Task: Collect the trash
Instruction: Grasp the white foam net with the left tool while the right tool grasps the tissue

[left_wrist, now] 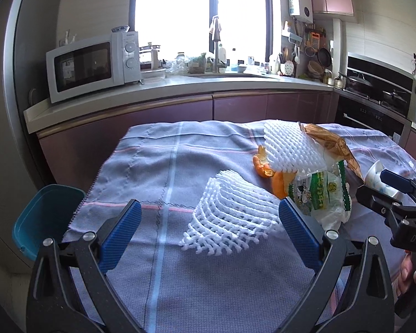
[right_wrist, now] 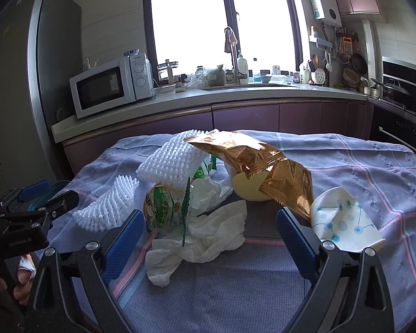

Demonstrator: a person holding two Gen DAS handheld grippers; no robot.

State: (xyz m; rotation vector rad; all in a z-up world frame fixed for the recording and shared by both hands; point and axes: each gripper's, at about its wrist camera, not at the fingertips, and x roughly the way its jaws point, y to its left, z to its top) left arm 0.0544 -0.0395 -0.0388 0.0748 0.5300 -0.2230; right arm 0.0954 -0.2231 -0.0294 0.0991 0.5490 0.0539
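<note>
While spread wide over the cloth-covered surface (left_wrist: pixel 141 166), holding nothing: left gripper (left_wrist: pixel 209 217), with blue fingers (left_wrist: pixel 122 230) on either side of a white foam net (left_wrist: pixel 230 216). Net flat on the cloth, just in front of the fingers, not touched.

Behind it, a pile of trash. On top, a second white foam net (left_wrist: pixel 288 147), tilted. Under its near edge, orange peel (left_wrist: pixel 263 168). Beside the peel, a clear wrapper with green print (left_wrist: pixel 319 191). Behind, a shiny gold snack bag (left_wrist: pixel 335 144), leaning over a pale yellow round thing (right_wrist: pixel 246 186). At the left edge of the surface, lower down, a teal bin (left_wrist: pixel 41 216).

Also spread wide and empty: right gripper (right_wrist: pixel 206 233). Between its fingers (right_wrist: pixel 296 238), crumpled white tissue (right_wrist: pixel 205 236) on the cloth, not pinched. Just by the right-hand finger, the low corner of the gold bag and a squashed paper cup with blue dots (right_wrist: pixel 344 222), lying on its side.

Farther back, a kitchen counter (right_wrist: pixel 208 97) with a white microwave (left_wrist: pixel 91 66) and a sink tap under a bright window.
</note>
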